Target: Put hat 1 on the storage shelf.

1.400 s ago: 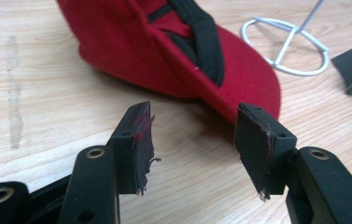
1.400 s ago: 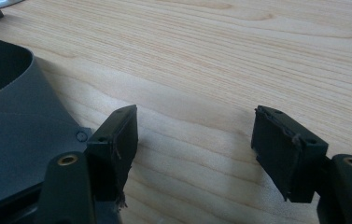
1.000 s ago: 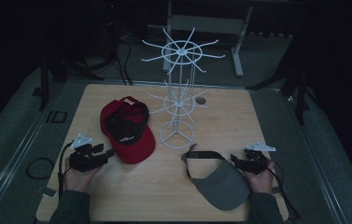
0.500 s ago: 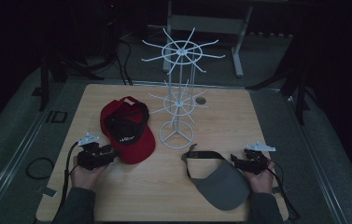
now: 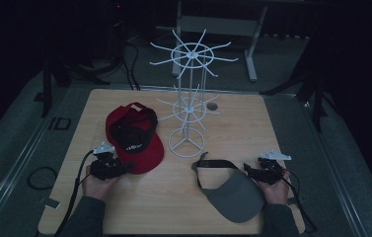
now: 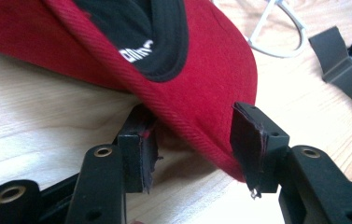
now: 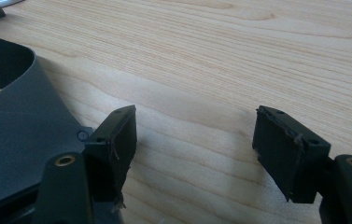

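Wooden table (image 5: 233, 207), light grain, seen from above under dim light. White wire rack (image 5: 188, 103) upright near the table's centre, ring base on the wood. Red cap (image 5: 134, 140) left of the rack, lying crown down with its black lining upward, brim toward the near edge. Grey visor (image 5: 233, 195) right of centre, strap toward the rack, brim toward the near-right corner.

Left gripper (image 5: 124, 167) held low at the near-left, pointed at the red cap's brim. In the left gripper view — brim edge (image 6: 201, 135) set between the two black pads, left pad (image 6: 138, 158) tucked under the brim's underside, right pad (image 6: 253, 144) beside the brim's corner. Jaws wide, just been closing, gap visible at the right pad; not yet clamped on the cloth.

Right gripper (image 5: 250, 170) held at the near-right, just beside the visor's right edge. In the right gripper view — jaws spread wide over bare wood, nothing between them, grey visor (image 7: 19, 130) lying against the outer side of the left pad (image 7: 117, 140).
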Demonstrator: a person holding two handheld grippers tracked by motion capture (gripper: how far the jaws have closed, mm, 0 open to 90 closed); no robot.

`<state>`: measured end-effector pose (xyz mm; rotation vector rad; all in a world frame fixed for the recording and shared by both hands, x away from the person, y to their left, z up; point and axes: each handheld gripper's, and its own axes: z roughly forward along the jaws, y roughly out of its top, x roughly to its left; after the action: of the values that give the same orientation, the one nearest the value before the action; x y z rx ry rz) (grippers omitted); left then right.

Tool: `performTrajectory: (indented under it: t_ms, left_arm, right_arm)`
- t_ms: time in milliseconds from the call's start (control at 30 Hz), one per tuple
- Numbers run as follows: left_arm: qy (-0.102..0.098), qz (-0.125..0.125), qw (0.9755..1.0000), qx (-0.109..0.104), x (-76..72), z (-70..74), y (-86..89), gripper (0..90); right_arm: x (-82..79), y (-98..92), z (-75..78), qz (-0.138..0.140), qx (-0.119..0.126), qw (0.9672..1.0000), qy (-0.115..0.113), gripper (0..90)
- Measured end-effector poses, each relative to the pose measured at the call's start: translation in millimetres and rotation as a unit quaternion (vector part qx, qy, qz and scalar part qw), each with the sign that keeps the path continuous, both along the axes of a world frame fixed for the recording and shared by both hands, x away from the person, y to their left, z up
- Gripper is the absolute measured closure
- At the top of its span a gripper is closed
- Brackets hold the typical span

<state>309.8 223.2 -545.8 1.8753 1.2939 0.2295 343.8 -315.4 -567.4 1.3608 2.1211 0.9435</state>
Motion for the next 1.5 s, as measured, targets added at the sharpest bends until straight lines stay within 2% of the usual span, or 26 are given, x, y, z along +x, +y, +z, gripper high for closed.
performTrajectory:
  t_ms: [367, 667, 867, 1000, 1200, 1233, 1367, 1500]
  left_arm:
    - [0.024, -0.026, 0.9993, 0.014, 6.9, -10.7, -11.4, 50.1]
    - [0.031, -0.035, 0.9988, 0.016, 8.4, -12.5, -10.6, 53.7]
    - [0.037, -0.038, 0.9985, 0.015, 8.5, -12.5, -9.6, 60.0]
    - [0.033, -0.042, 0.9984, 0.022, 7.3, -11.3, -10.8, 62.8]
    - [0.028, -0.042, 0.9985, 0.018, 6.1, -9.8, -10.4, 69.5]
    - [0.027, -0.042, 0.9987, 0.010, 5.6, -7.8, -7.9, 73.9]
    - [0.022, -0.042, 0.9988, 0.010, 4.4, -5.7, -6.3, 83.2]
    - [0.014, -0.041, 0.9989, 0.017, 1.6, -3.9, -7.6, 85.3]
  right_arm:
    - [0.0, 0.0, 0.0, 0.000, 0.000, 1.0000, 0.000, 30.3]
    - [0.0, 0.0, 0.0, 0.000, 0.000, 1.0000, 0.000, 30.2]
    - [0.0, 0.0, 0.0, 0.001, 0.000, 1.0000, 0.000, 30.1]
    - [0.0, 0.1, 0.0, 0.001, 0.000, 1.0000, 0.000, 30.0]
    - [0.0, 0.0, 0.0, 0.001, 0.000, 1.0000, 0.000, 30.0]
    - [0.0, 0.0, 0.0, 0.001, 0.001, 1.0000, 0.001, 29.9]
    - [0.1, 0.0, 0.0, 0.001, 0.001, 1.0000, 0.001, 29.9]
    - [0.1, 0.0, 0.0, 0.001, 0.001, 1.0000, 0.001, 29.8]
